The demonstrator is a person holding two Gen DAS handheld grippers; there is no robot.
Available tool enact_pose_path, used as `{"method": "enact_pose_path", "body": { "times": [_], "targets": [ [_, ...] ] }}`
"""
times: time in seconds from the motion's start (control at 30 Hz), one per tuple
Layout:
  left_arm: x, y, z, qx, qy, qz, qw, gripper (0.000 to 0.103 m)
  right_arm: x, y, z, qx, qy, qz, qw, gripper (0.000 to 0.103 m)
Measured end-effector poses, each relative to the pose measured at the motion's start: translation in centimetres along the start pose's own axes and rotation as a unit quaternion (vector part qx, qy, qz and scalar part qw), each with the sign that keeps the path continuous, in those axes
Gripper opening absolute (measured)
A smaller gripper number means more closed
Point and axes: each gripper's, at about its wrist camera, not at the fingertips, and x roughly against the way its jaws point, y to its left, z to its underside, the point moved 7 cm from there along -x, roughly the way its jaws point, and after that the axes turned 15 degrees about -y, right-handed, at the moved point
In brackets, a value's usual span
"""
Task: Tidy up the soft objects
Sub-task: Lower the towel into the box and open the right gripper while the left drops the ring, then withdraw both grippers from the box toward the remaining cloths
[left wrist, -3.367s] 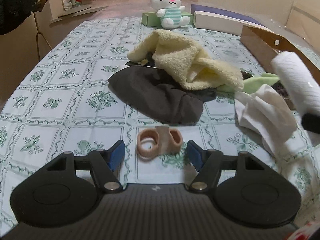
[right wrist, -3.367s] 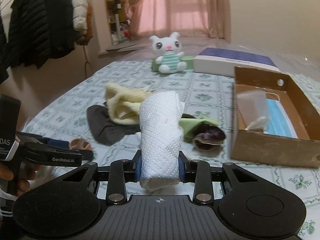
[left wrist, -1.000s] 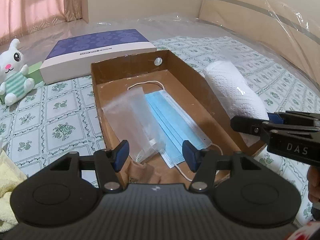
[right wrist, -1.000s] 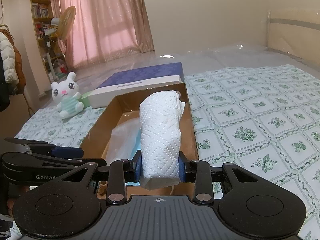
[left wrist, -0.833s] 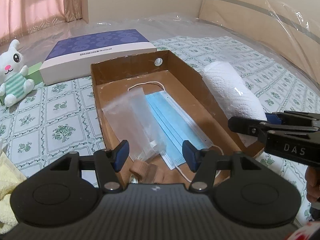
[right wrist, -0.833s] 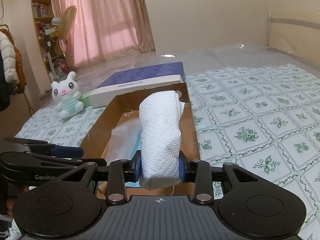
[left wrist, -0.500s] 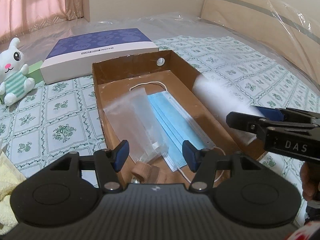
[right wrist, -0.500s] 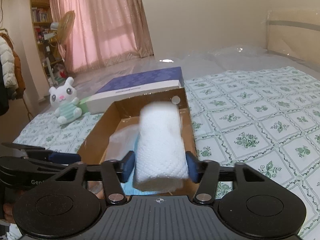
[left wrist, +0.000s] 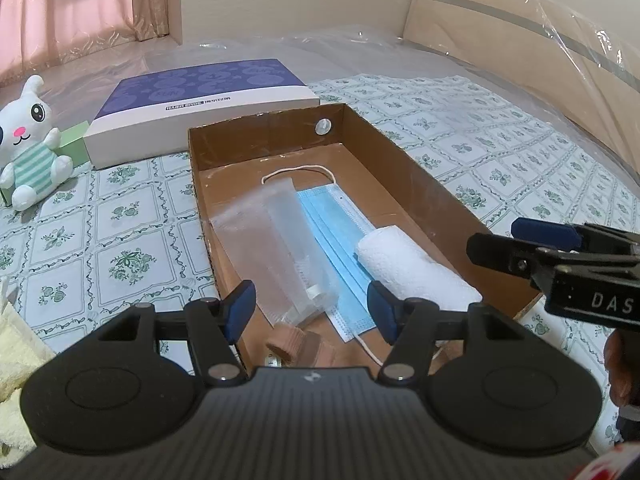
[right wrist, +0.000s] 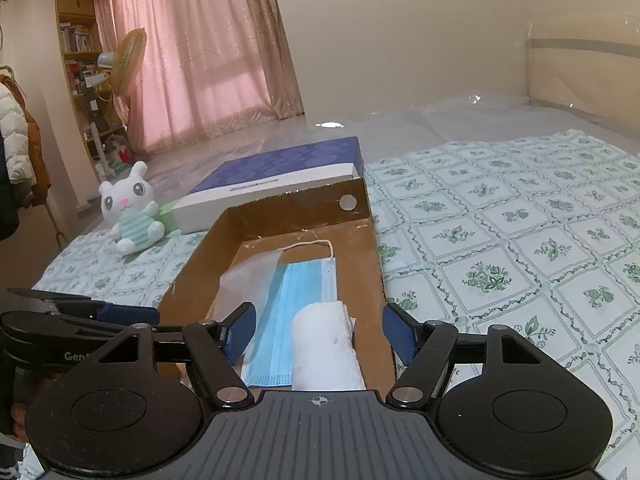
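A white paper towel roll (left wrist: 412, 276) (right wrist: 326, 344) lies in the brown cardboard box (left wrist: 440, 196) (right wrist: 376, 256), partly on a blue face mask (left wrist: 332, 224). My right gripper (right wrist: 319, 320) hovers over the box's near end, its jaws opening. The roll sits below and between them, untouched by the pads. My left gripper (left wrist: 310, 300) hangs over the box's near left corner, jaws opening slightly and holding nothing. A tan ringed rubbery piece (left wrist: 292, 344) rests in the box just under it, beside a clear plastic bag (left wrist: 272, 240).
A white plush rabbit (left wrist: 28, 140) leans on a green box (left wrist: 72, 140) at the far left, next to a flat purple-and-white box (left wrist: 200, 96). A yellow towel (left wrist: 16, 360) lies at the left edge. A plastic-wrapped headboard (left wrist: 520, 40) stands at the right.
My right gripper's jaws spread apart and let go of the paper towel roll, which dropped into the box onto the mask. The left gripper stayed put.
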Motion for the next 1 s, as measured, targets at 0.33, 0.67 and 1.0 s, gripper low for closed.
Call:
{"method": "enact_pose_path", "body": {
  "times": [0.33,0.67,1.0],
  "targets": [
    [2.1,0.0,-0.7,0.014,-0.012,0.001,0.9998,0.059,1.5,0.5,-0.3,-0.007,-0.006,0.001,1.000,0.070],
    [7.9,1.7,-1.4,0.058,-0.030,-0.009,0.9978,0.062,5.4,1.4,-1.2,-0.035,-0.023,0.008,0.999,0.071],
    [15.7,5.4,-1.2,0.067,-0.057,-0.056,0.9946,0.071,9.5,5.0,-1.9,-0.052,-0.036,-0.014,0.998,0.071]
  ]
}}
